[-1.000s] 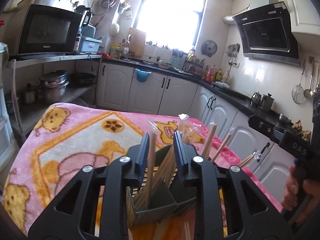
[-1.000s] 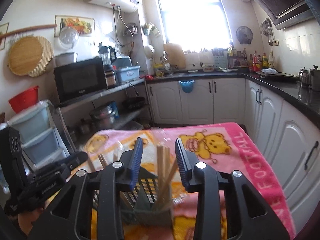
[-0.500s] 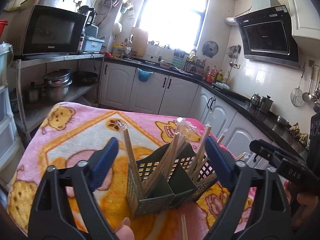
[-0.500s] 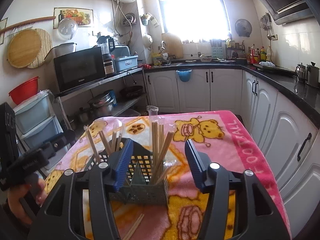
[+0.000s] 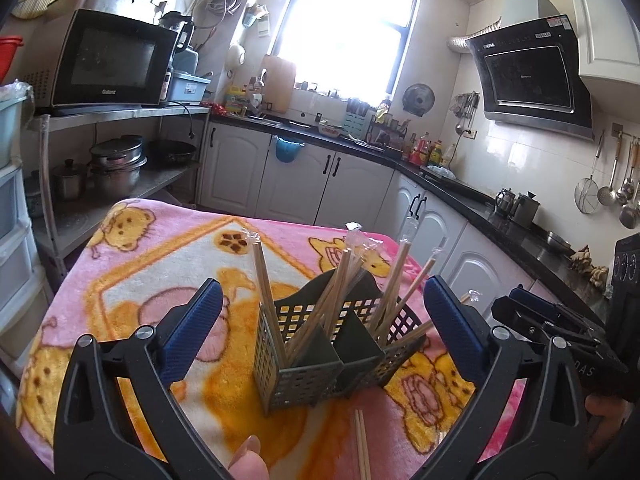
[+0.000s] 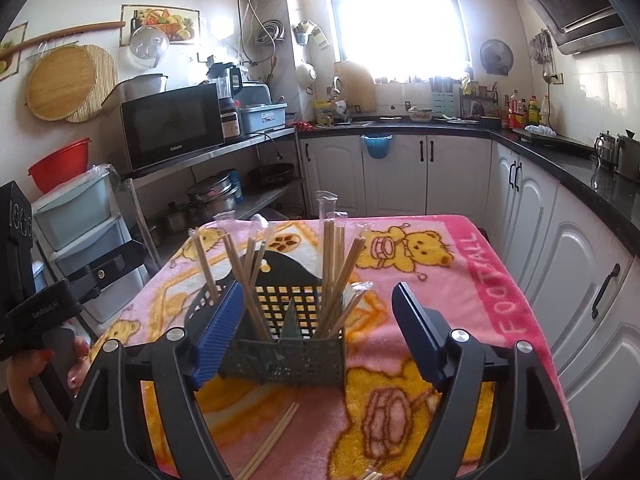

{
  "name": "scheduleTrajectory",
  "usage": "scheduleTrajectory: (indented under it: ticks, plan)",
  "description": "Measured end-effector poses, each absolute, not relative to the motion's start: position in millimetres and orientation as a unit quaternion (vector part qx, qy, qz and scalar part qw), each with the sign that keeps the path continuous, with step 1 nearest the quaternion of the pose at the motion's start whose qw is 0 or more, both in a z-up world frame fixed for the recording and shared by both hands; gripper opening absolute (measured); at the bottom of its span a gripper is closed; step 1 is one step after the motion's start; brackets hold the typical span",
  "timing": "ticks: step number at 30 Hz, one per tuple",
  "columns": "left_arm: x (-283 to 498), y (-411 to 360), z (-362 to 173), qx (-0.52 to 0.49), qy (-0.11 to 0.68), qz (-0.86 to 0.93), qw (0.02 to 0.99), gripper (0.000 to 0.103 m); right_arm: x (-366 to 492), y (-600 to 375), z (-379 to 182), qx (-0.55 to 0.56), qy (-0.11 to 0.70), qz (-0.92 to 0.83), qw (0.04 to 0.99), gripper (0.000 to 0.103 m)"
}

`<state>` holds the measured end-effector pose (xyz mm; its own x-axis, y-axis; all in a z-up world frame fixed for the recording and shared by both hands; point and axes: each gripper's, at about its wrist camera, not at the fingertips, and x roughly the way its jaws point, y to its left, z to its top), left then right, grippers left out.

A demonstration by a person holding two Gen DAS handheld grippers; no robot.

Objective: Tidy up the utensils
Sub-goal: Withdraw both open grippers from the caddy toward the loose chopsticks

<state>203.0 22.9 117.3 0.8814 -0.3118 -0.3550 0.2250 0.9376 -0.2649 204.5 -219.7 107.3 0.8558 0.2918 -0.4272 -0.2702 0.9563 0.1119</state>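
Note:
A dark perforated utensil caddy stands on the pink bear blanket. Several wooden chopsticks, some in clear sleeves, stick up from its compartments. My left gripper hangs just short of the caddy, its jaws opening wide on either side without touching it. My right gripper faces the caddy from the other side, jaws also opening, pads off the sticks. A loose pair of chopsticks lies on the blanket in front of the caddy.
A microwave sits on a metal shelf at the left, with pots below and plastic drawers beside the table. White cabinets and a black counter run along the back and right. A hand grips the other tool.
Both grippers had chopsticks between narrow jaws over the caddy. They have let go, opened wide and pulled back, and the sticks now stand in the caddy.

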Motion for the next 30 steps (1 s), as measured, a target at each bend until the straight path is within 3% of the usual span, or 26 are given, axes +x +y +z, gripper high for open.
scheduleTrajectory:
  ticks: [30]
  plan:
    - [165, 1, 72, -0.066, 0.256, -0.163, 0.951, 0.093, 159, -229, 59, 0.020, 0.270, 0.148, 0.951, 0.078]
